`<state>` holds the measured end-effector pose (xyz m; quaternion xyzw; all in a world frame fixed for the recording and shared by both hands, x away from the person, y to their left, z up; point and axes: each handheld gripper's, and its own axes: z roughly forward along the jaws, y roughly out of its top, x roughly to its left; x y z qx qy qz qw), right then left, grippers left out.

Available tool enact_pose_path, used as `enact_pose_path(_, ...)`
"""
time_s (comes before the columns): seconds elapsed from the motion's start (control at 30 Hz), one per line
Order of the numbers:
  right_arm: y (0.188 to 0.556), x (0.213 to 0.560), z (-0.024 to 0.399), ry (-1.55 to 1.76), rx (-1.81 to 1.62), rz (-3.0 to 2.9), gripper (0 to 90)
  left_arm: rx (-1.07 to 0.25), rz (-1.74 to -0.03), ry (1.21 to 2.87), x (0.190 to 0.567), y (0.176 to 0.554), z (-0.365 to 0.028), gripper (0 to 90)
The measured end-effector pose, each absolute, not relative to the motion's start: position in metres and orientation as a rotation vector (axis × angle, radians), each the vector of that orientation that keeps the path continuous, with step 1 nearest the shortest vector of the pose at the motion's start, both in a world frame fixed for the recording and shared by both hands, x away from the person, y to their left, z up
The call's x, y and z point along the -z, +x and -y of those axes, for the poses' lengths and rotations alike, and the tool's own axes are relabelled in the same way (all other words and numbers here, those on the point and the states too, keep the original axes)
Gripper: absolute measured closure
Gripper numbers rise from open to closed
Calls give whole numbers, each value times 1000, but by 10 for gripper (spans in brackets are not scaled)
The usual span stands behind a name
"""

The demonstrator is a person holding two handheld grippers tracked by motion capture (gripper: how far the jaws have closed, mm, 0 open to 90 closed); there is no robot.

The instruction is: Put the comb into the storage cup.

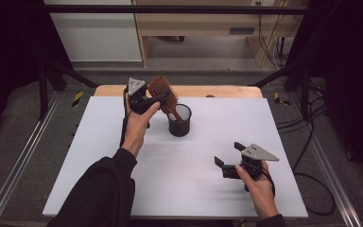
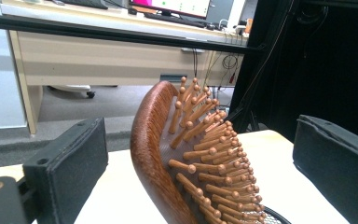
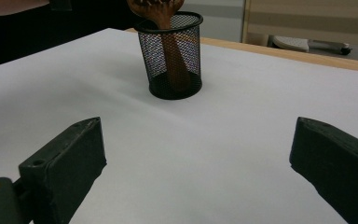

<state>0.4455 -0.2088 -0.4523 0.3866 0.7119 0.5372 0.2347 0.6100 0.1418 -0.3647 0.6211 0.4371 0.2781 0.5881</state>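
Observation:
A wooden hairbrush (image 1: 163,92) stands handle-down in a black mesh cup (image 1: 179,120) at the back middle of the white board (image 1: 123,170). My left gripper (image 1: 159,100) is open, one jaw on each side of the brush head, neither pressing on it. In the left gripper view the bristled brush head (image 2: 186,158) rises between the wide-apart jaws of the left gripper (image 2: 200,135), with the cup rim (image 2: 272,215) just below. My right gripper (image 1: 229,153) hovers open at the front right and holds nothing. From the right gripper (image 3: 196,140), the cup (image 3: 186,42) and brush handle (image 3: 175,60) lie ahead.
The board lies on a wooden tabletop (image 1: 217,91). Metal rails (image 1: 19,161) run along both sides. Cables (image 1: 312,142) trail on the floor at the right. A wooden desk (image 1: 198,28) stands beyond the table.

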Motion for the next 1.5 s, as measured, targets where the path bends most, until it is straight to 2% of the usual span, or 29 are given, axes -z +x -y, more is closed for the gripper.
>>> enact_pose_path(0.83, 446, 452, 207, 1049, -1477, -1958, 38, -699, -947, 1450, 352, 581, -149, 33)
enact_pose_path(1.5, 444, 453, 199, 1022, -1452, -1981, 36, -704, -964, 1457, 364, 549, -172, 27)
